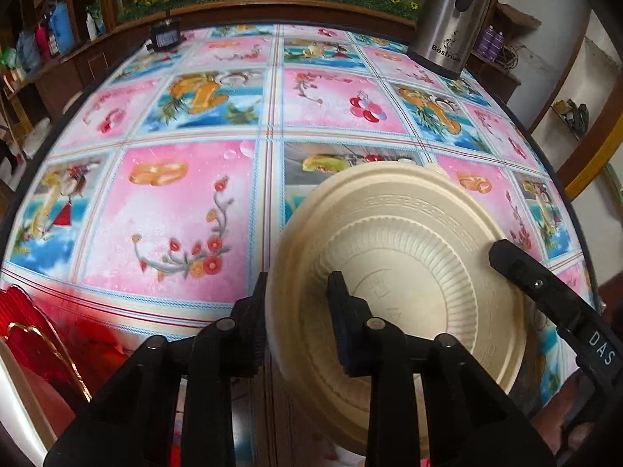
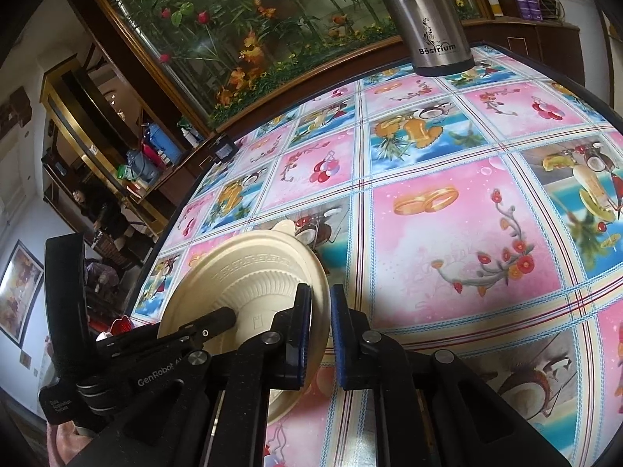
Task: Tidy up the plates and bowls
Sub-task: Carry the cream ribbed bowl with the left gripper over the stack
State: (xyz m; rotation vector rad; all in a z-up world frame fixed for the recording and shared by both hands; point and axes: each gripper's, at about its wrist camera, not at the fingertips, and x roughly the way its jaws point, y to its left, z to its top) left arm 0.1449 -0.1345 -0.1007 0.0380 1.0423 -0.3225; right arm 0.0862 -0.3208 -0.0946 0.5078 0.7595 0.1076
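Note:
A cream ribbed plastic bowl (image 1: 389, 233) is held tilted above the patterned table (image 1: 175, 214), its inside facing the left wrist camera. My left gripper (image 1: 298, 311) is shut on its near rim, one finger outside the wall and one inside. In that view one of my right gripper's fingers (image 1: 510, 260) lies against the bowl's right rim. In the right wrist view the bowl (image 2: 241, 264) is at lower left and my right gripper (image 2: 321, 330) is shut on its edge. One of the left gripper's fingers (image 2: 218, 319) reaches into the bowl from the left.
A steel kettle (image 1: 451, 19) stands at the table's far right corner, and a small black device (image 1: 165, 35) sits at the far left edge. A red dish with a gold rim (image 1: 31, 342) lies by the near left edge. A person (image 2: 97, 210) stands in the background.

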